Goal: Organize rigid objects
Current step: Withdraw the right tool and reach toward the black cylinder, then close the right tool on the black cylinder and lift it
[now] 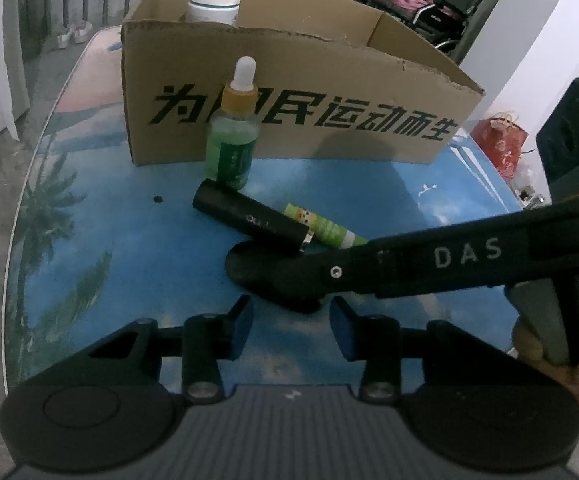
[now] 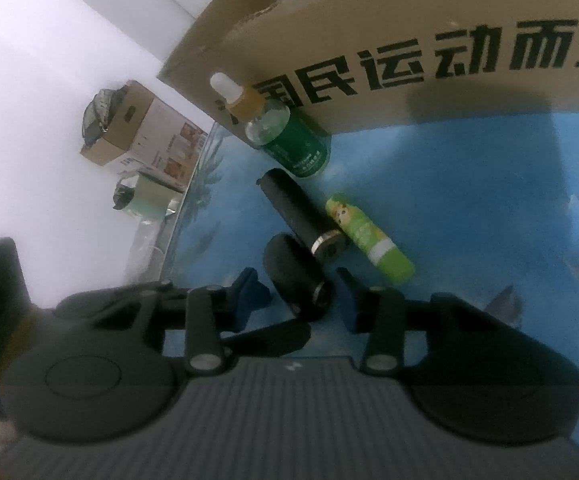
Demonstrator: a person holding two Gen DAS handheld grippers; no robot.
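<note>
A cardboard box [image 1: 289,92] with black lettering stands on the blue table; a white-capped jar [image 1: 214,2] sits inside it. In front stand a green dropper bottle [image 1: 231,136], a black tube [image 1: 249,218] lying flat, a green lip-balm stick [image 1: 321,226] and a second black cylinder [image 2: 295,276]. My right gripper [image 2: 303,294] is open, its fingers on either side of that second cylinder [image 1: 257,268]. My left gripper [image 1: 291,326] is open and empty just before it. The right gripper's black arm [image 1: 429,264] crosses the left wrist view.
The box [image 2: 409,40] fills the back of the right wrist view. A smaller cardboard box [image 2: 141,136] sits on the floor past the table edge. A red bag [image 1: 499,142] and dark furniture stand at right. The table's curved edge [image 1: 29,200] runs at left.
</note>
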